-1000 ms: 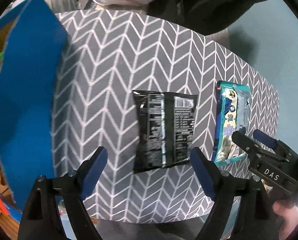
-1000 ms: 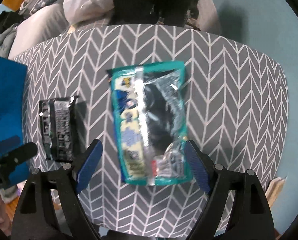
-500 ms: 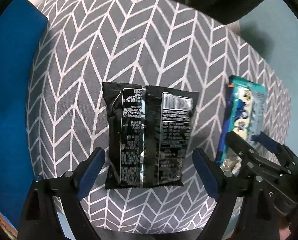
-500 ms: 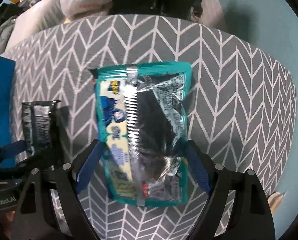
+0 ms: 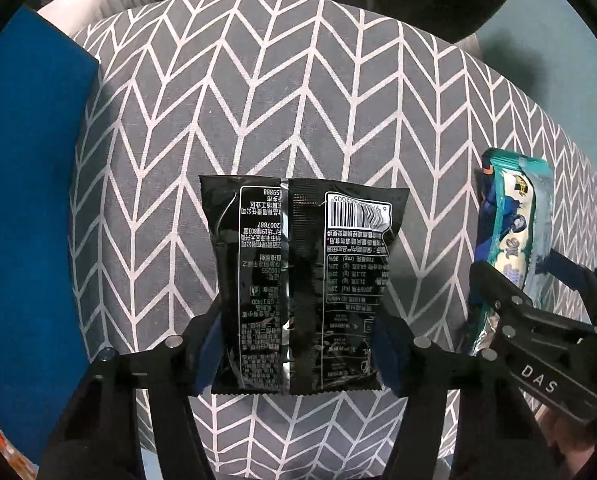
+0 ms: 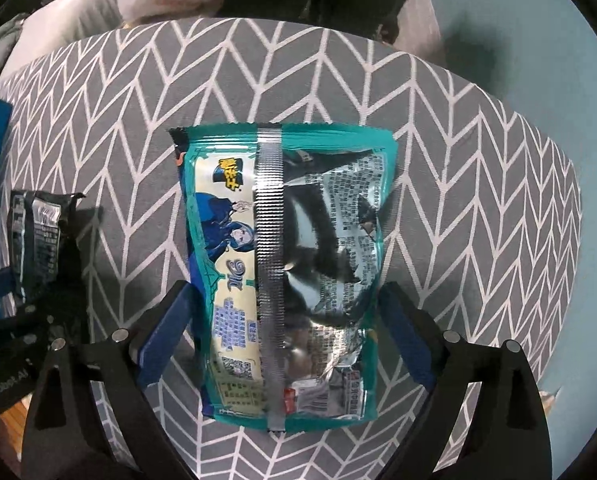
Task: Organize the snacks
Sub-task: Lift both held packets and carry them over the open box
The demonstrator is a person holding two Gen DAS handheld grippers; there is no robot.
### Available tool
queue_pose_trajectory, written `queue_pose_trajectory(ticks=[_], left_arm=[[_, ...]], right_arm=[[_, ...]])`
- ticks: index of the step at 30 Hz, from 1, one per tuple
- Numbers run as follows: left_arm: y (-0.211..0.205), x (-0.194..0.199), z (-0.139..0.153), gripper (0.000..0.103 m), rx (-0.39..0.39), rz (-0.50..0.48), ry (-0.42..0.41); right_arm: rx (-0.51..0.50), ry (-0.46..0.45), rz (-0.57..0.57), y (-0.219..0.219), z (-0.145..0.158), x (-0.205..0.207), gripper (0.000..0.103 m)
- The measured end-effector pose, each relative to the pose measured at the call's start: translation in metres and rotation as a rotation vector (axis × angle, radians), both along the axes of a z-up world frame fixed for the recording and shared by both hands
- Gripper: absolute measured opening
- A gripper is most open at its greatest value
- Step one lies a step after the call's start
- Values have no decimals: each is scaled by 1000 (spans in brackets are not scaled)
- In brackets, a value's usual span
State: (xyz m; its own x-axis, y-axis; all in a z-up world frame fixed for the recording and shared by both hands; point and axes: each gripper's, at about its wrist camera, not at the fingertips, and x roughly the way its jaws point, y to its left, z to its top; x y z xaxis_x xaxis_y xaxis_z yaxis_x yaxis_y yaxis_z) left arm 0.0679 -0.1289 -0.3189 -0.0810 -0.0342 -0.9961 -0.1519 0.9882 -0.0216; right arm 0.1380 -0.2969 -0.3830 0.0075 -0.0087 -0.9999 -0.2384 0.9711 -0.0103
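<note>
- The black snack packet [image 5: 304,284] lies back-side up on the tabletop [image 5: 298,92], which wears a grey cloth with a white herringbone pattern.
- Its print faces away from the left wrist camera, so it reads upside down: a white barcode near the far right corner, a nutrition-style table beneath it, columns of small Chinese text, and digit strings such as "2007887". No brand name can be made out.
- The left gripper [image 5: 298,350] straddles the near half of this packet; its blue fingers [image 5: 209,354] sit right at both side edges and are closing. Whether they already press the film I cannot tell.
- The teal snack packet [image 6: 282,276] lies to the right of the black one, apart from it, also seam-side up with a silver crimped strip down its middle.
- Its left panel shows a yellow-and-blue logo, a blue-haired cartoon figure, large stylised characters and a QR code; the right panel is reflective foil with fine Chinese print and a small red label near the bottom. None of it reads clearly.
- The right gripper [image 6: 286,336] brackets the teal packet's near half; its fingers [image 6: 404,342] are opening, with a gap on the left side, so nothing is gripped.
- In the left wrist view the right gripper's black body carries white letters "DAS".
- A blue panel [image 5: 26,200] borders the tabletop's left side.
</note>
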Motion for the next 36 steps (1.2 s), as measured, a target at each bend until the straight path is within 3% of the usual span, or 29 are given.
queue_pose_trajectory(ticks=[2, 5, 8, 19, 36], left_arm=[[2, -1, 3, 65, 4, -5, -4], [6, -6, 8, 65, 8, -17, -22], [-3, -7, 16, 65, 4, -24, -35], [11, -11, 47, 65, -10, -31, -88], [60, -31, 111, 65, -44, -18, -171]], right_arm=[[6, -4, 14, 3, 3, -5, 86], [17, -26, 23, 8, 9, -14, 68], [24, -36, 22, 11, 14, -21, 64], [69, -46, 7, 1, 32, -38, 62], [163, -96, 80, 32, 127, -58, 62]])
